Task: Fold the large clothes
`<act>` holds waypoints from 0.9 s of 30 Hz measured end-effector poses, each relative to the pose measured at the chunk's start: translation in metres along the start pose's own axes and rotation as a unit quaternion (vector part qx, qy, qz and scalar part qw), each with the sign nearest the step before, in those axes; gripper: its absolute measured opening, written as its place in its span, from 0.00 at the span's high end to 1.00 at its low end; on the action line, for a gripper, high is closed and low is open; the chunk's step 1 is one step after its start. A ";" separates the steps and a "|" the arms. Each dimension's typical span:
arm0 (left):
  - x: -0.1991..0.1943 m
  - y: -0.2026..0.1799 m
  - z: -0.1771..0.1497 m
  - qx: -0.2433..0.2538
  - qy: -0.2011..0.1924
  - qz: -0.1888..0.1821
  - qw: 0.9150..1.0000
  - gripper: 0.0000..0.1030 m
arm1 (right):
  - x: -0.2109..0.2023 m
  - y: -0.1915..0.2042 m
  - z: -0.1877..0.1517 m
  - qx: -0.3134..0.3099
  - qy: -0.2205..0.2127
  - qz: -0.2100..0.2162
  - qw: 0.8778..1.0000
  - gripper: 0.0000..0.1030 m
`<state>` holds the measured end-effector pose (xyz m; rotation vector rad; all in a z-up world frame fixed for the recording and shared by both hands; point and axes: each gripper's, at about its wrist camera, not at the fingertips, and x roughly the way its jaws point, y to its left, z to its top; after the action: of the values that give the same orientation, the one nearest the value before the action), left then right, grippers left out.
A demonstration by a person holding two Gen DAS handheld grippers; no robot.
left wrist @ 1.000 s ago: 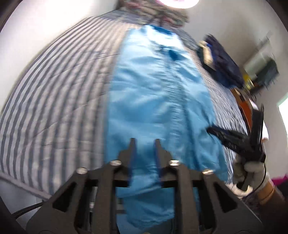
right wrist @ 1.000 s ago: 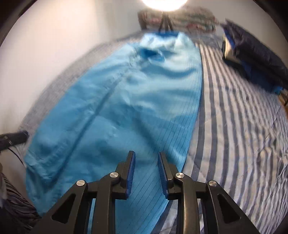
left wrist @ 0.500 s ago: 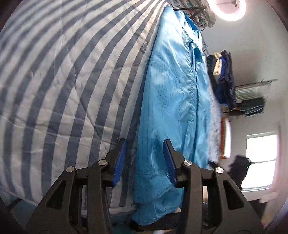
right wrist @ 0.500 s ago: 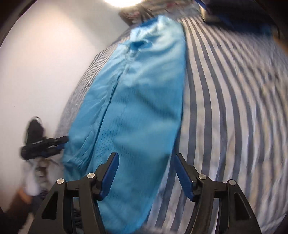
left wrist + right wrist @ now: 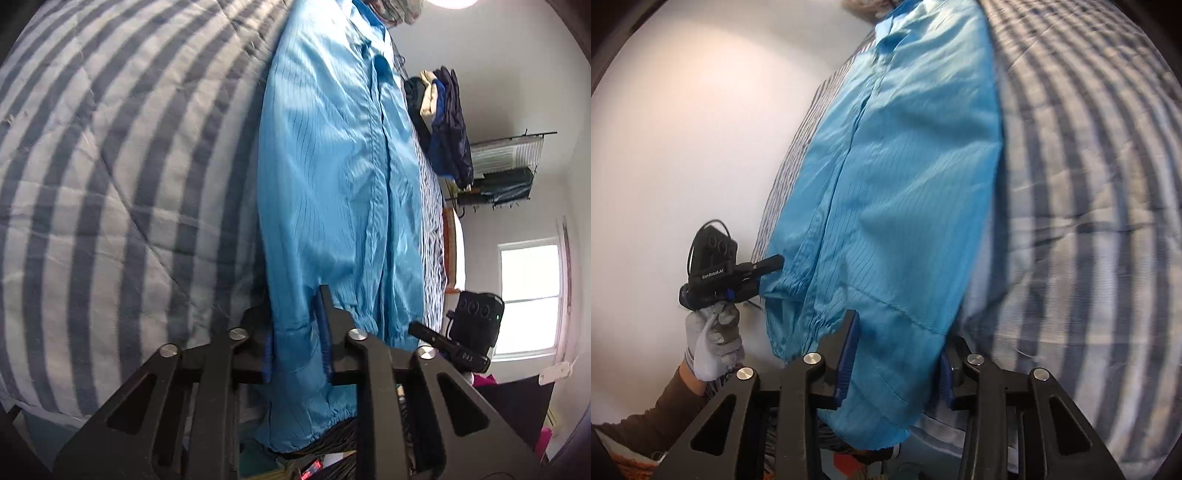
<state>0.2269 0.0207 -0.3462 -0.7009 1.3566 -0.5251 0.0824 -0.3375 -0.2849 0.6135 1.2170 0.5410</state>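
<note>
A long bright-blue garment [image 5: 332, 184] [image 5: 905, 184] lies stretched along a blue-and-white striped bed [image 5: 110, 166] [image 5: 1089, 184], its hem hanging over the near edge. My left gripper [image 5: 291, 306] straddles one hem corner. Its jaws are closing, one finger on top of the cloth and the other partly hidden under it, with a gap still showing. My right gripper [image 5: 903, 328] straddles the opposite hem corner, jaws closing and still wide, with cloth between them. Each gripper also shows in the other's view: the left gripper [image 5: 770, 275] beside a gathered cuff, the right gripper [image 5: 415, 328] at the hem.
A pile of dark clothes [image 5: 447, 122] lies on the far side of the bed. Behind it are a wire rack [image 5: 509, 166] and a bright window [image 5: 532, 295]. A white wall [image 5: 683, 129] runs along the other side. A gloved hand [image 5: 713, 339] holds the left gripper.
Both grippers came down from over the garment to its near hem and rolled. Their jaws spread wider, then narrowed around the hem corners.
</note>
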 end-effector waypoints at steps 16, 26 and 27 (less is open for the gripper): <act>-0.036 -0.047 0.021 0.015 -0.055 -0.072 0.996 0.98 | -0.021 0.019 0.023 0.022 -0.072 0.076 0.994 0.99; -0.052 -0.088 0.083 0.036 -0.120 -0.078 0.989 0.98 | -0.045 0.031 0.095 0.008 -0.138 0.037 0.990 0.99; -0.051 -0.090 0.089 0.038 -0.124 -0.074 0.989 0.98 | -0.045 0.032 0.105 0.005 -0.144 0.025 0.989 0.99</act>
<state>0.3121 0.0069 -0.2403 -0.7809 1.0523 -0.5855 0.1699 -0.3593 -0.2080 0.7057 0.9339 0.4711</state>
